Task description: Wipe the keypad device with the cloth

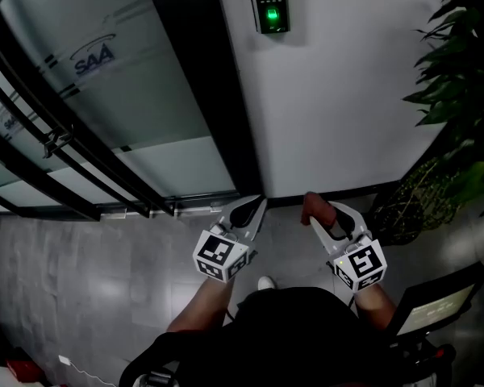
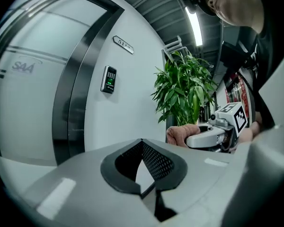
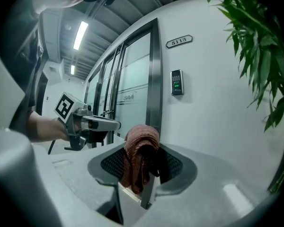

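Note:
The keypad device [image 1: 270, 6] hangs on the white wall with a green light on it, far ahead of both grippers. It also shows small in the left gripper view [image 2: 108, 79] and the right gripper view [image 3: 177, 82]. My right gripper [image 1: 327, 216] is shut on a reddish-brown cloth [image 1: 313, 208], which drapes over its jaws [image 3: 139, 157]. My left gripper [image 1: 252, 208] is held level beside it, shut, with nothing between its pads [image 2: 156, 162]. From the left gripper view, the right gripper [image 2: 213, 137] and the cloth [image 2: 182, 134] show at the right.
A glass door with a black frame [image 1: 105, 95] stands left of the keypad. A tall green plant [image 1: 460, 95] in a woven pot [image 1: 403, 208] stands at the right. A door number plate [image 3: 179, 41] hangs above the keypad. Dark equipment [image 1: 436, 305] sits at the lower right.

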Demonstrator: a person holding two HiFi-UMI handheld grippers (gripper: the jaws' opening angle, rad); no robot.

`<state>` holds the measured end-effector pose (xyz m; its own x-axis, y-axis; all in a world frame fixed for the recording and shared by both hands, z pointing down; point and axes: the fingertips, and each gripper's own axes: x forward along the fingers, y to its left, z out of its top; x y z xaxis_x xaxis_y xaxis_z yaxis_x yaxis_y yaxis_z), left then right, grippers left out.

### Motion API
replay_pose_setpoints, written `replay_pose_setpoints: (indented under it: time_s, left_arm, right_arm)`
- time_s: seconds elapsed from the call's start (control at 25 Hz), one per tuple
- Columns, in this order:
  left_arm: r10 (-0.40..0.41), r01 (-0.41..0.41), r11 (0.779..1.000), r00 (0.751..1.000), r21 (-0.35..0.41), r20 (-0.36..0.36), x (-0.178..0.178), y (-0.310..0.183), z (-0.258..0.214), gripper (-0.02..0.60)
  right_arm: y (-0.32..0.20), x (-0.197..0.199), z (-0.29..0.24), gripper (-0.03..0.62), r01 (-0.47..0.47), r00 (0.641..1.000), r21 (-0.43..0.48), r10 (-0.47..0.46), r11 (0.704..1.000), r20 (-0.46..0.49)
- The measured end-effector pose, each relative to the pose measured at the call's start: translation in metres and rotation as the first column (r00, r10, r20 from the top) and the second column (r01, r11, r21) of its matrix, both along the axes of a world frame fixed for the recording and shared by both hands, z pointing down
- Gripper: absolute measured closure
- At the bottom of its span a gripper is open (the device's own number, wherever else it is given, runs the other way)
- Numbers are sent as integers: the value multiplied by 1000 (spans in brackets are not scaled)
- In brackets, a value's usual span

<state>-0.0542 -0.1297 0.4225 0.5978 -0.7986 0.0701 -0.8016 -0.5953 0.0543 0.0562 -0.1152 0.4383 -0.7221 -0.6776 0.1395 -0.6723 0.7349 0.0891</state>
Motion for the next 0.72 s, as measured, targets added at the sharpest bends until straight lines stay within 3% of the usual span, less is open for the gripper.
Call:
replay_pose_setpoints:
  time_s: [0.36, 0.72]
  left_arm:
    - [61, -61, 998, 998, 0, -7, -45, -18, -2, 565]
    - [90, -91, 996, 996, 9, 7, -83, -29, 3, 565]
  right_arm:
    - [-53, -39, -42, 447, -97, 995, 135, 100, 986, -15]
    - [-101, -71, -130, 447, -119, 990, 343, 137, 932, -27]
